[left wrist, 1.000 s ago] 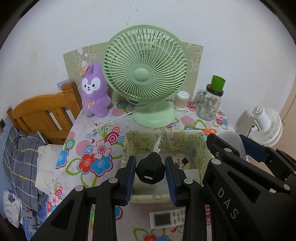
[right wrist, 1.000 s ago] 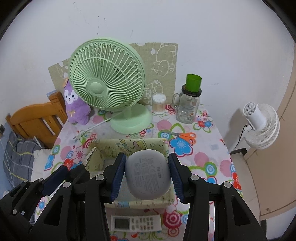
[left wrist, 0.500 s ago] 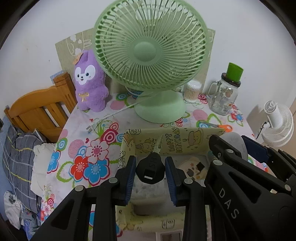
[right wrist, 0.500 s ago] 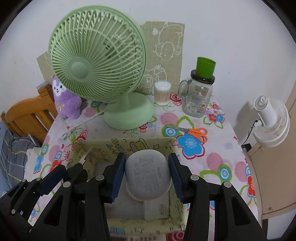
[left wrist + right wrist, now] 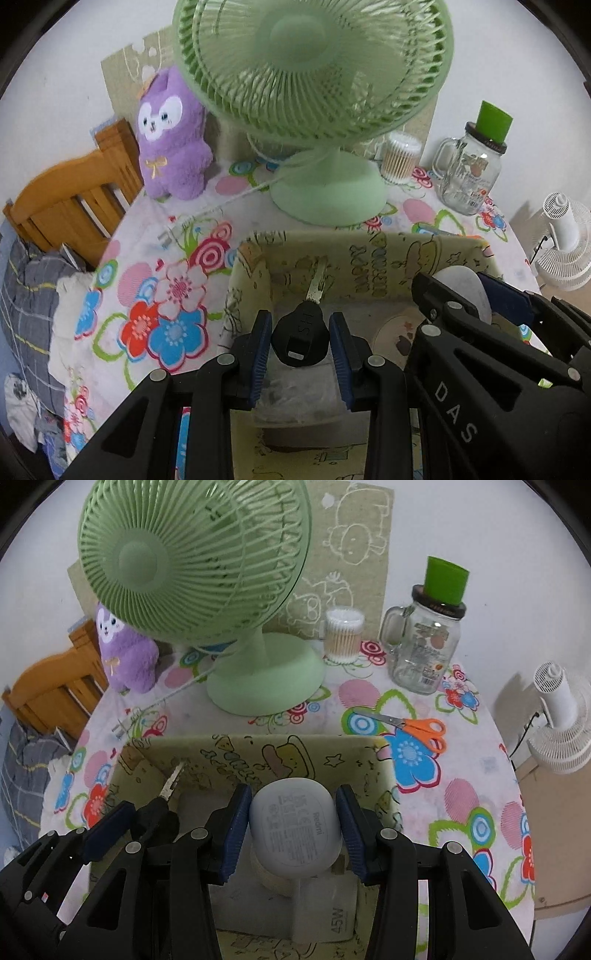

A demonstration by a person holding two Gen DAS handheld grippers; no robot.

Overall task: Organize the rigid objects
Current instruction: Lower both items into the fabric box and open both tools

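The left tool (image 5: 300,338) is closed on a black-headed key (image 5: 301,336), its blue pads pressing the black head from both sides, and the metal blade of the key points away, toward the upper middle of the left wrist frame. The key hangs above the inside of a yellow storage box (image 5: 255,266) with cartoon drawings, which stands on the bench (image 5: 147,258) with a flower cloth. In the right wrist frame the right tool (image 5: 293,829) grips a pale grey earbud case (image 5: 295,829) between its pads, in the lower middle of the frame, also over the open box (image 5: 373,764). Under the case, on the bottom of the box, lies a white charger (image 5: 332,915) with "45W" printed on it, and a round beige thing is partly hidden below the case; I cannot tell what it is. The left tool with the key (image 5: 170,786) shows at the lower left of this frame. Behind the box, in the upper part of both frames, stands a green fan (image 5: 192,561). A purple plush toy (image 5: 171,136) sits at the upper left beside it. To the right of the fan are a tub of cotton swabs (image 5: 343,635) and a glass jar (image 5: 424,646) with a green cup on top. Orange scissors (image 5: 417,727) lie on the cloth at the right, apart from the box
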